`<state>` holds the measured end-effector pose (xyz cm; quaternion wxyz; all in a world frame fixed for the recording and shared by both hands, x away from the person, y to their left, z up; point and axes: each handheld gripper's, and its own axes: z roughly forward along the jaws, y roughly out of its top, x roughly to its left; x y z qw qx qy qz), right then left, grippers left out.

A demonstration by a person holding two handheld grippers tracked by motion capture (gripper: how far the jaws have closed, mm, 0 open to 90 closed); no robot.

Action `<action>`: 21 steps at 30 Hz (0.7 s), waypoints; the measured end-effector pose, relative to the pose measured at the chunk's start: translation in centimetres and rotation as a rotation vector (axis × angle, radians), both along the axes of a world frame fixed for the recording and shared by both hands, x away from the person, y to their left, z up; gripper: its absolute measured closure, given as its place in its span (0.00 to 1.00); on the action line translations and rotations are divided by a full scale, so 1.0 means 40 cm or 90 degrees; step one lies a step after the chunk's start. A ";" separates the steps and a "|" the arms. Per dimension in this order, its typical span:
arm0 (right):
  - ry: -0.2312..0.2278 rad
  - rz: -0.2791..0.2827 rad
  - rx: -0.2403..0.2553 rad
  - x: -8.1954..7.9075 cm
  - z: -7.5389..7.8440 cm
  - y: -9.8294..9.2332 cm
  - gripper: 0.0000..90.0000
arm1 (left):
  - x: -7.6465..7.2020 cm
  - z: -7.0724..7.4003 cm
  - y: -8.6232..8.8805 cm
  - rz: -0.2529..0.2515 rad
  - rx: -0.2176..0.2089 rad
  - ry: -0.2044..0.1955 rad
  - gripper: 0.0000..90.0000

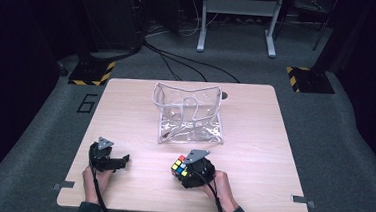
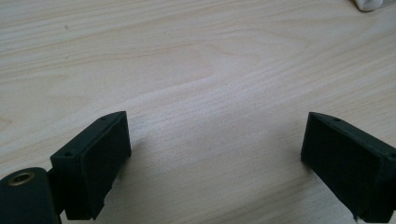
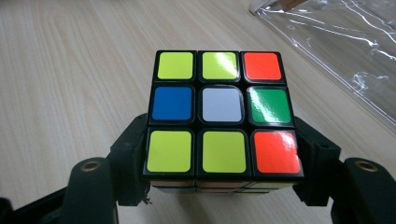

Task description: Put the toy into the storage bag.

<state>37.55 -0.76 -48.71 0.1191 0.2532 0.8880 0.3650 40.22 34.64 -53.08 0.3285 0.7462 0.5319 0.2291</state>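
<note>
Cube [image 3: 222, 114] sits clamped in our right hand-held gripper [image 1: 191, 171] at lower centre; clear pouch [image 1: 189, 113] above waits unfilled, we judge; left hand-held gripper [image 1: 111, 160] gapes empty.

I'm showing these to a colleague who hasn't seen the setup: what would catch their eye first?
The cube, with its bright yellow, red, blue, green and white stickers, clamped in the right gripper near the table's front edge. Next, the clear pouch standing open at the table's middle, farther back. The left gripper sits open at front left, holding nothing.
</note>
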 end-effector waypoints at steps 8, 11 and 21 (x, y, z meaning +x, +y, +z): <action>-0.008 -0.020 0.003 0.007 0.011 -0.022 0.37 | 0.000 0.000 0.000 0.000 0.000 0.000 0.09; -0.003 -0.028 -0.001 0.009 0.016 -0.032 0.37 | 0.000 0.000 0.000 0.000 0.000 0.000 0.09; -0.007 -0.059 0.004 0.020 0.032 -0.073 0.37 | 0.000 0.000 0.000 0.000 0.000 0.000 0.09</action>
